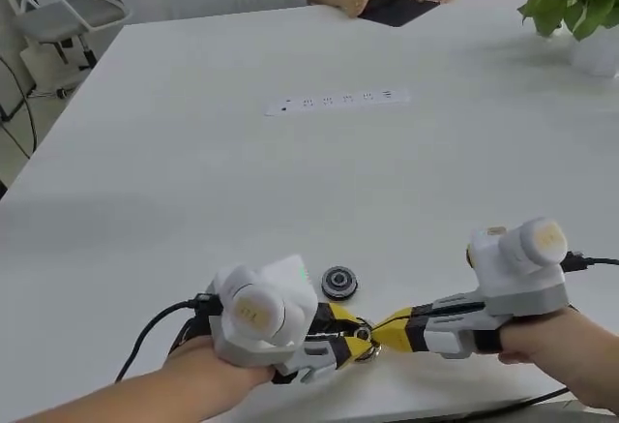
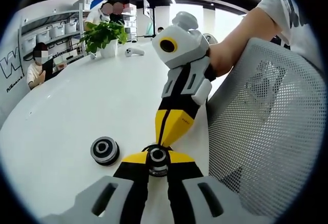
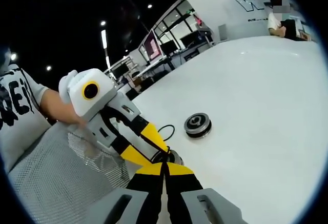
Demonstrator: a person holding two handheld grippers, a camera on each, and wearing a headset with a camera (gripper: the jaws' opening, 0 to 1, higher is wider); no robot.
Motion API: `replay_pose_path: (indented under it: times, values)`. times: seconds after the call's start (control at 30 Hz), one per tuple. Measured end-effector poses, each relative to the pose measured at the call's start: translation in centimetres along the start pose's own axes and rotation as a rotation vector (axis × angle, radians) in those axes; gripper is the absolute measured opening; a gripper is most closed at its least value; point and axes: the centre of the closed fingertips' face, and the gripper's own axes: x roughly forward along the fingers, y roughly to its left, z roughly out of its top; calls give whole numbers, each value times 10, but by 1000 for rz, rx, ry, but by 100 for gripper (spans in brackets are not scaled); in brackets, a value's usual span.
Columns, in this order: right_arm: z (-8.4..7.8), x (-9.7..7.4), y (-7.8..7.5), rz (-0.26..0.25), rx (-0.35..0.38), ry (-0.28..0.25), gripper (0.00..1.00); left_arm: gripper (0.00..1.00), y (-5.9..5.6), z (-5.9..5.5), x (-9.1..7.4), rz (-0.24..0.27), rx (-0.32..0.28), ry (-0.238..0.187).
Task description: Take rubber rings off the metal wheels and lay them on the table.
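While both wheels look to me as if they wear their rubber, I judge the task barely begun, with the first ring only now being tackled. On the white table (image 1: 290, 181) I take as my landmark the small round metal wheel with a black rubber ring (image 1: 338, 282), which lies flat and free.

Left of it and nearer me is my left gripper (image 2: 157, 164). Its yellow-and-black jaws pinch a second small metal wheel with a dark ring (image 2: 158, 155), held just on the near side of the landmark wheel and apart from it. From the right of the landmark wheel comes my right gripper (image 3: 164, 166), jaws pressed together with the tips at the held wheel's edge. Whether they have the ring nipped I cannot tell. By my reckoning, what is left is to peel this ring, lay it down, then do the same for the landmark wheel.

The head view gives me the layout: grippers tip to tip, and a long white power strip (image 1: 338, 101) well beyond the landmark wheel. The left gripper view gives the pinch itself, with the wheel square between the jaws, and a grey mesh chair back (image 2: 266, 111). The right gripper view half hides the held wheel behind its own tips but shows the landmark wheel's grooved side plainly.
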Motion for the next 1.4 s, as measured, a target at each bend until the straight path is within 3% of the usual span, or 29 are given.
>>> replay_pose_path:
  times: [0.07,0.3,0.53,0.67,0.83,1.0,1.4]
  values:
    - [0,0,1,0,-2,0,0,8,-4,3,-1,-3,0,8]
    - [1,-1,3,3,-6,-3,0,13,-2,-2,-1,-25,14,35]
    - [3,-2,4,8,-4,-13,0,15,-1,2,-12,-37,-10,19]
    - [5,-3,6,18,5,-23,0,19,1,5,-23,-43,-52,-3]
    - [8,-4,10,34,12,-32,0,22,6,5,-39,-27,-57,-15]
    - [9,-4,13,44,11,-31,0,27,18,4,-61,1,-111,-43]
    - [22,-5,29,67,-7,-35,0,36,30,5,-100,60,-127,-78]
